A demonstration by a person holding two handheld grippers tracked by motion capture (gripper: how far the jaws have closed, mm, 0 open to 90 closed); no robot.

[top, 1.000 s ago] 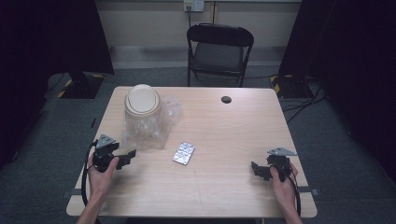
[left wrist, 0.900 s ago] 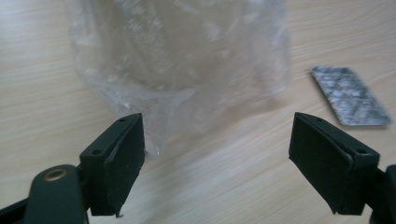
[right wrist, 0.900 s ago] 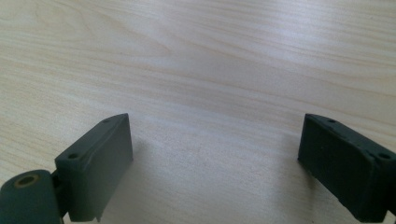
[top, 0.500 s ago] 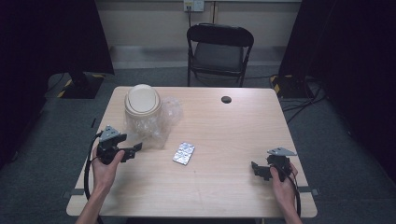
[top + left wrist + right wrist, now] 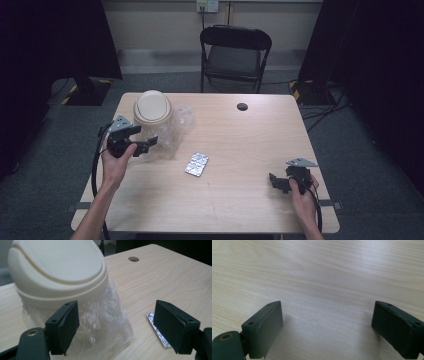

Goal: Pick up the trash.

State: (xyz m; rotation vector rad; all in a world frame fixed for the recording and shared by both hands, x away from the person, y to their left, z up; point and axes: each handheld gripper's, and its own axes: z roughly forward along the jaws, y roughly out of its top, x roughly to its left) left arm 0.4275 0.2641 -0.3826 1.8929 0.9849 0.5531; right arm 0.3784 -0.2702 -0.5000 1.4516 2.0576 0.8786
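Note:
A cream bin with a domed swing lid (image 5: 152,107) (image 5: 57,272) stands at the table's back left, with a crumpled clear plastic bag (image 5: 172,132) (image 5: 105,315) around its lower part. A silver blister pack (image 5: 197,164) (image 5: 160,332) lies flat near the middle. My left gripper (image 5: 147,144) (image 5: 117,315) is raised just in front of the bin and bag. It is open, its jaws have just been opening, and the bag sits ahead of them unpressed. At the front right my right gripper (image 5: 274,181) (image 5: 327,322) rests low over bare wood, open with nothing between its jaws.
The wooden table (image 5: 240,140) carries a small black round cap (image 5: 242,106) (image 5: 133,258) near its back edge. A black folding chair (image 5: 235,50) stands behind the table. Cables trail from both grippers toward the front edge.
My left gripper has lifted off the table and moved up and right toward the bin and bag. The right gripper and the blister pack have stayed where they were.

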